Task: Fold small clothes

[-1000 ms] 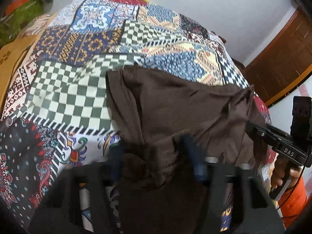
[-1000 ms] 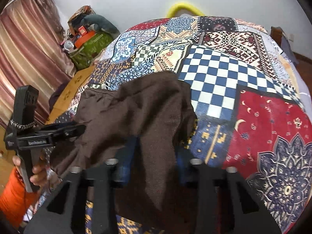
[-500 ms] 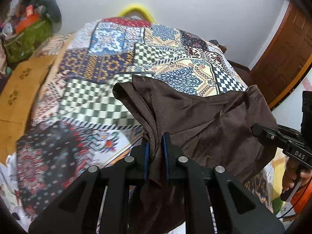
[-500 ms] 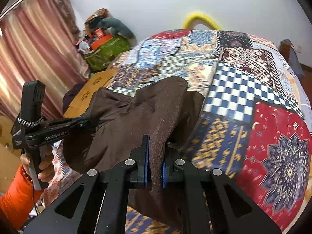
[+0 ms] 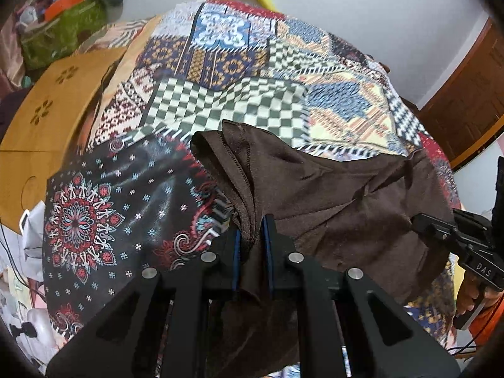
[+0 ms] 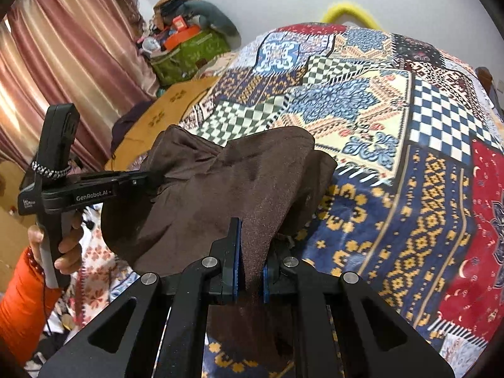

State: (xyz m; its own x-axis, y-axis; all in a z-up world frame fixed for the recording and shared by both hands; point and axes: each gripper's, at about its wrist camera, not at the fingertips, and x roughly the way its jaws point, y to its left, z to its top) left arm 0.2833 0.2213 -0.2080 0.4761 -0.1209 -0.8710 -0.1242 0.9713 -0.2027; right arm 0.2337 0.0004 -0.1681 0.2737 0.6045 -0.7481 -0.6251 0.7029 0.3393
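A patchwork bedspread [image 6: 393, 119] covers the bed. Above its near edge hangs 1 brown garment [image 5: 330, 195], bunched, strung between 2 grippers. The left gripper [image 5: 252, 239] pinches a stitched hem; the right gripper [image 6: 250, 258] pinches another edge. No fold looks made yet; spreading and folding remain, I'd say. Its lower part is cut off.

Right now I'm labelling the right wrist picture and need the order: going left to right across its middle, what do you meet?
Orange sleeve → left hand-held gripper → brown garment → patchwork bedspread.
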